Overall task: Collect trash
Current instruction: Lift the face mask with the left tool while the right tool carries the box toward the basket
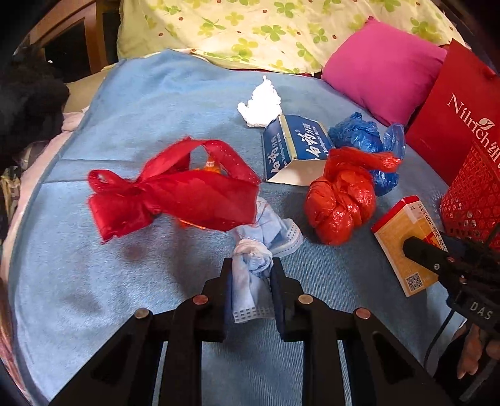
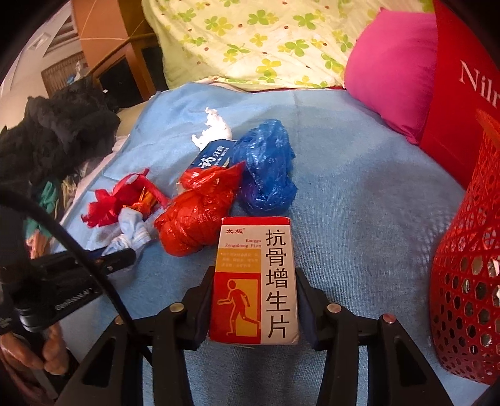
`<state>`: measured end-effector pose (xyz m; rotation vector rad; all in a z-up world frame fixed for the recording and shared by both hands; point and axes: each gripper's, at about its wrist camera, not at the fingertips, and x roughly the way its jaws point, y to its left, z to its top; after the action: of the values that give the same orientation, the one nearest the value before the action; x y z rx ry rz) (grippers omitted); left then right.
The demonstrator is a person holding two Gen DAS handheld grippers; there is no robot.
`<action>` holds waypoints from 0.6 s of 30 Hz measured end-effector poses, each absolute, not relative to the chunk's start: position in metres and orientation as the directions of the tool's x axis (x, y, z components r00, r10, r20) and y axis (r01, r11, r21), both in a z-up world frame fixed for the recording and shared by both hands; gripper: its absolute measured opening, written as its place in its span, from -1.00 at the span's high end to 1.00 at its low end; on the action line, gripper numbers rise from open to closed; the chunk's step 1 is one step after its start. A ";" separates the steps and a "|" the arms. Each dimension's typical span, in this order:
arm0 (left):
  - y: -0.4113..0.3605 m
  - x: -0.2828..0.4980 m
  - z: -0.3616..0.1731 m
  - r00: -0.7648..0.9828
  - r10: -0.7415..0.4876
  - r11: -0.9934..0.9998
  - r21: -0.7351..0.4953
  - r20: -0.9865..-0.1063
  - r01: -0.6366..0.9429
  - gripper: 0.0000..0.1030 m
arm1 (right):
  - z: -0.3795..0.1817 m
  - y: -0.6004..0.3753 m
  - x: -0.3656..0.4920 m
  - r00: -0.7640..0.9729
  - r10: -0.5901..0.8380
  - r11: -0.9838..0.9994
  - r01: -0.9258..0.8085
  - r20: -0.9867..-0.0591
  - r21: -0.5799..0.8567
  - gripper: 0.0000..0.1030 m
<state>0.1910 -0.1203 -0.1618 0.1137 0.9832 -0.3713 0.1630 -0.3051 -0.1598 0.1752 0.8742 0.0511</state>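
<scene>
We've both loaded for the red basket [image 2: 465, 281] — left gripper [image 1: 251, 281] clamped on face mask [image 1: 250, 274], right gripper [image 2: 254, 290] on medicine box [image 2: 253, 281] — bin's nearby.

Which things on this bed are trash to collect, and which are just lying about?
Trash job: crumpled face mask in left tool, medicine box in right tool, tied red bag, blue bag, toothpaste box, white tissue, red basket.
Lying about: pink pillow, floral quilt, dark clothes.
</scene>
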 end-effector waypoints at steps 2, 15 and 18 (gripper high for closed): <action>-0.119 0.186 -0.156 0.507 -0.247 0.934 -0.062 -0.826 0.353 0.55 | -0.158 -0.303 0.161 0.647 0.110 0.987 0.019 -0.754 0.160 0.05; -0.120 0.160 -0.125 0.596 -0.166 0.946 0.044 -0.786 0.321 0.55 | -0.135 -0.318 0.142 0.707 0.133 0.979 0.014 -0.694 0.201 0.05; -0.122 0.155 -0.119 0.616 -0.152 0.947 0.064 -0.773 0.314 0.55 | -0.127 -0.316 0.136 0.729 0.144 0.978 -0.003 -0.669 0.207 0.05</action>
<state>0.1552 -0.1224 -0.1188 0.2011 0.8682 -0.2706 0.1360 -0.3165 -0.1269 0.1971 0.7511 0.0814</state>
